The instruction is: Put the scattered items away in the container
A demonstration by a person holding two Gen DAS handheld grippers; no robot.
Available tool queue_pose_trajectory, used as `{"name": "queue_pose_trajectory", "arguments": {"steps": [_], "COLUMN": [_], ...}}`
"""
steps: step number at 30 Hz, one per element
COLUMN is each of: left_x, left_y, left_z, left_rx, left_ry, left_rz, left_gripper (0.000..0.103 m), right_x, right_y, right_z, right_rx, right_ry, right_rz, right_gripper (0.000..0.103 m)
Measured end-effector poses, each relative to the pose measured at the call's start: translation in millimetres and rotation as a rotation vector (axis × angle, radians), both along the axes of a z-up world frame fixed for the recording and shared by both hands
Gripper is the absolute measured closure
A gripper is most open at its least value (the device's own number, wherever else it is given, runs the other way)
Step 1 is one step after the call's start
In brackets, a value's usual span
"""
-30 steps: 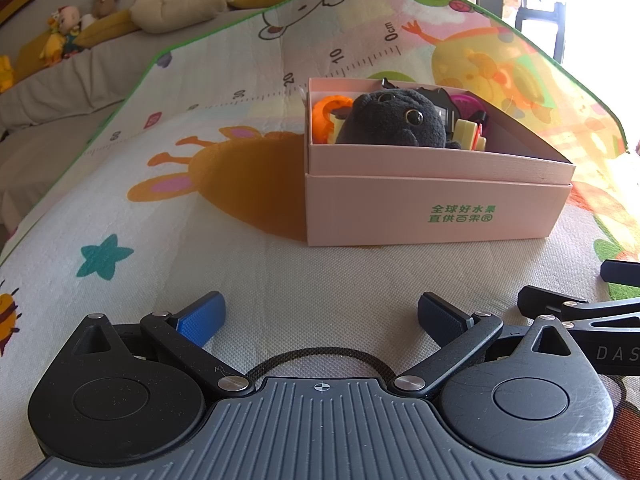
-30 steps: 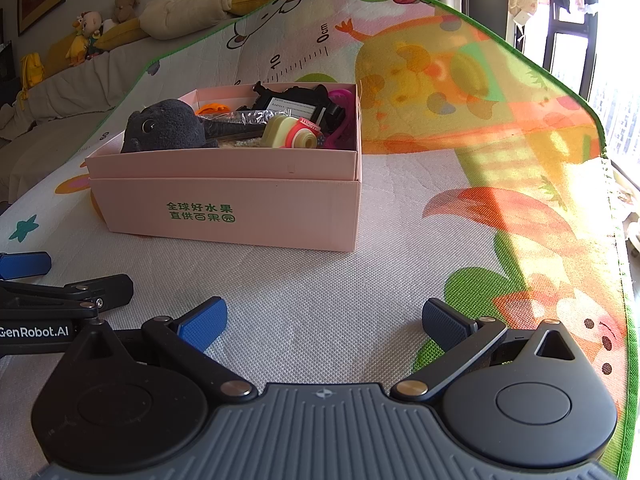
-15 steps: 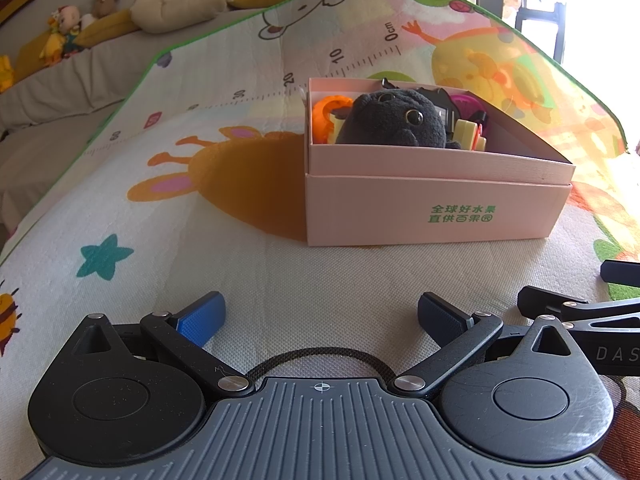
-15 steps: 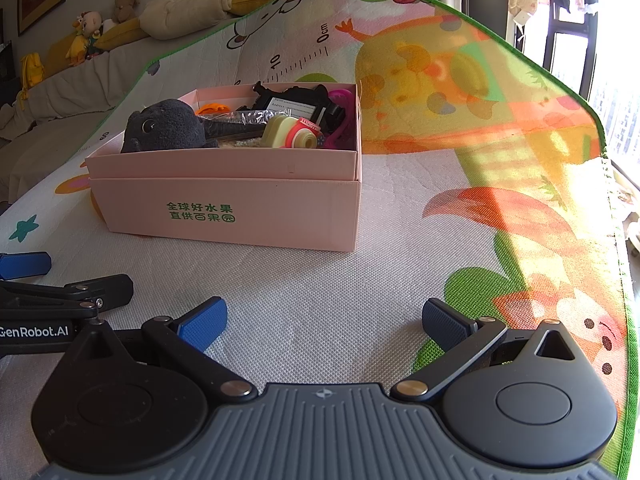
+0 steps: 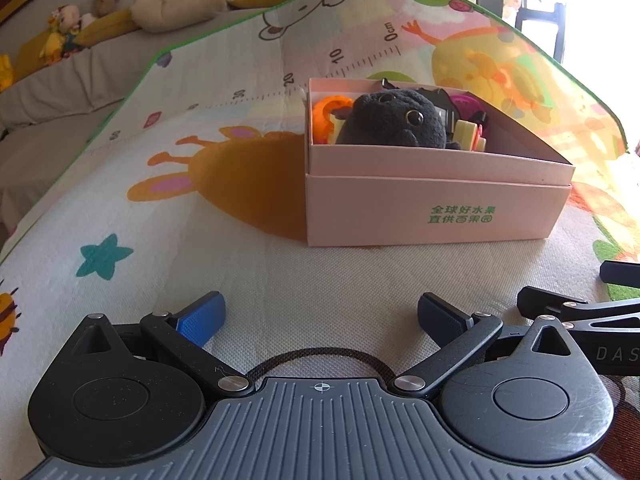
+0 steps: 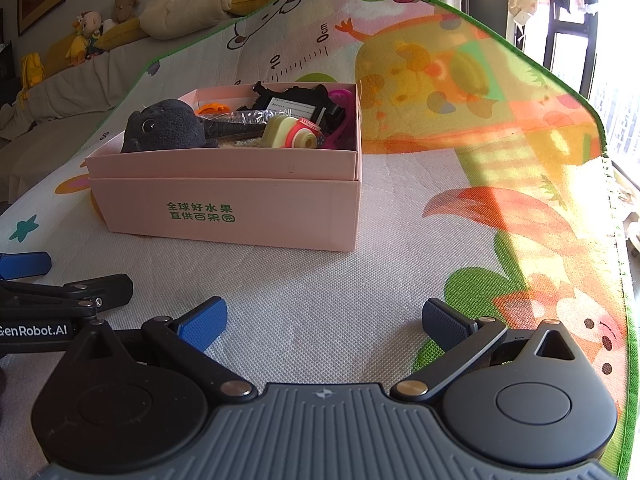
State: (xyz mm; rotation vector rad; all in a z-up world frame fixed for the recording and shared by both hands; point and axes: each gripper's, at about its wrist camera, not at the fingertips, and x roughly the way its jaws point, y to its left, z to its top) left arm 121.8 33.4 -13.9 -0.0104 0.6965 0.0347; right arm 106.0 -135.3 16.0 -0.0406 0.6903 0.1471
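Both sets of jaws stand wide with nothing between them: the left gripper [image 5: 320,316] and the right gripper [image 6: 324,318] rest low over the play mat [image 6: 320,280], side by side. Farther off, apart from both, sits the pink box [image 6: 240,208] with green print on its near wall. Inside it lie a dark plush toy [image 5: 394,120], an orange piece [image 5: 326,114], a yellow-and-pink tape roll [image 6: 294,134] and black and magenta bits. A sofa with stuffed toys [image 6: 88,40] lies beyond.

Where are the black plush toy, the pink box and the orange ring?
black plush toy [image 5: 390,120], left wrist view, on its head.
pink box [image 6: 256,216], right wrist view, on its front wall.
orange ring [image 5: 325,114], left wrist view, on its curved band.
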Motion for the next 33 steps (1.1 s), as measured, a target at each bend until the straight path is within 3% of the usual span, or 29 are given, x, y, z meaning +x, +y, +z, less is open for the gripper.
{"name": "queue_pose_trajectory", "arguments": {"steps": [9, 33], "left_x": [-1.9, -6.1], "left_y": [-1.1, -0.1], "left_z": [2.0, 1.0], "left_rx": [0.003, -0.004], "left_ry": [0.04, 0.01], "left_rz": [-0.022, -0.019], "left_gripper": [0.0, 0.0], "right_x": [0.2, -0.3], "right_y": [0.5, -0.1], "right_z": [0.6, 0.6], "right_rx": [-0.002, -0.002], "right_ry": [0.0, -0.001], "right_rz": [0.0, 0.0], "right_gripper": [0.0, 0.0]}}
